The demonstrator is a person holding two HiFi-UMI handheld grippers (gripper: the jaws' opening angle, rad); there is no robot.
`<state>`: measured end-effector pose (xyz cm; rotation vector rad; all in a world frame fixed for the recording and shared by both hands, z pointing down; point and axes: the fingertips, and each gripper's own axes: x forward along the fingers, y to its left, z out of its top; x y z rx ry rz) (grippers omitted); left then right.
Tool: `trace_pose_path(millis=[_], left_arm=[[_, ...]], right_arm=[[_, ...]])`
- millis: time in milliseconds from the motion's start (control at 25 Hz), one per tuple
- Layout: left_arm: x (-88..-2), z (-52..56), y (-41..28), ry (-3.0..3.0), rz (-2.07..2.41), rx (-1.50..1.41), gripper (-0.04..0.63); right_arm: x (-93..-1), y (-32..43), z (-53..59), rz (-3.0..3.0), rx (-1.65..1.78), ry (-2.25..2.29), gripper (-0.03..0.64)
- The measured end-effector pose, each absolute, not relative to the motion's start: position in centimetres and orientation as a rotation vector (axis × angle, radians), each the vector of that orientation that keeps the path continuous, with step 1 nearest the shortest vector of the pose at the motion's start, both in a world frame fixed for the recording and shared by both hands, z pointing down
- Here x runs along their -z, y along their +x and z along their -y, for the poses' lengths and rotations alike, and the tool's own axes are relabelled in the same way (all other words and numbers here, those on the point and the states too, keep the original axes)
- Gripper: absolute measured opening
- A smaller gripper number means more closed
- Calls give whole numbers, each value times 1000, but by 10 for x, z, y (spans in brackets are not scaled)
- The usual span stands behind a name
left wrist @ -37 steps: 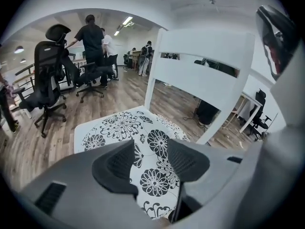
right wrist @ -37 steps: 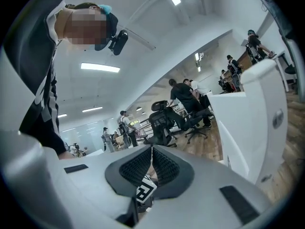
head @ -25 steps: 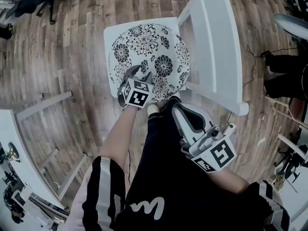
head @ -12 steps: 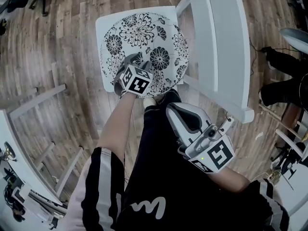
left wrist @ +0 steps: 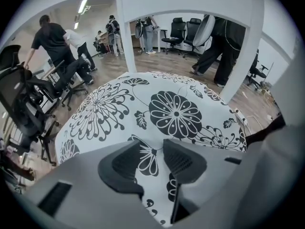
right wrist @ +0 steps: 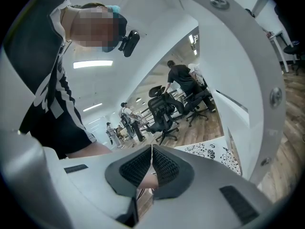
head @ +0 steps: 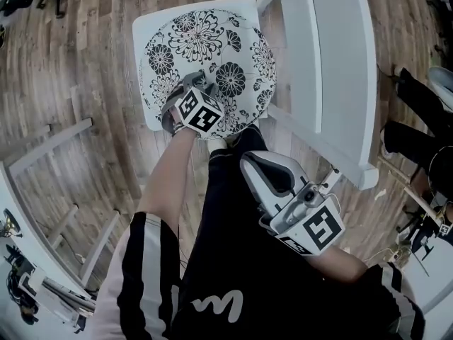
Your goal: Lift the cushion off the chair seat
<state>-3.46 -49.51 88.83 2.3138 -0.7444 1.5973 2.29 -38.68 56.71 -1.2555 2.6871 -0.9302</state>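
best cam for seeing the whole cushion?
Head view: the floral cushion lies nearly whole on the chair seat, with only its near edge covered. Left gripper view: close-up pattern, near part hidden. Right gripper view: only a sliver at lower right.

Floor: we log wood planks [head: 85,62] running across the whole room.
White bars: we note pale bars [head: 49,154] along the floor's left edge in the head view.
Office chairs: we count one black office chair [left wrist: 21,99] at the left and more swivel chairs [left wrist: 183,32] at the floor's far side.
People: we list a bending person [left wrist: 52,39] at the left and a standing person [left wrist: 224,42] at the right.
Lighting: we record a ceiling strip light [left wrist: 83,6].
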Motion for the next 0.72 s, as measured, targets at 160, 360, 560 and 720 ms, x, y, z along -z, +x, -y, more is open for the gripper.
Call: trace_pose_path(millis=[160, 360, 560, 720], left_arm=[[-893, 494, -32, 2321, 725, -1593, 145], [-893, 493, -30, 2346, 672, -1571, 125], [-893, 489, -28, 2367, 615, -1582, 91], [-893, 490, -28, 2365, 609, -1550, 80]], right_arm=[[-572, 23, 387, -2686, 937, -1248, 21], [-574, 18, 384, -2690, 955, -1236, 21], [-575, 14, 382, -2690, 970, -1226, 21], [-577, 14, 382, -2690, 980, -1228, 21]])
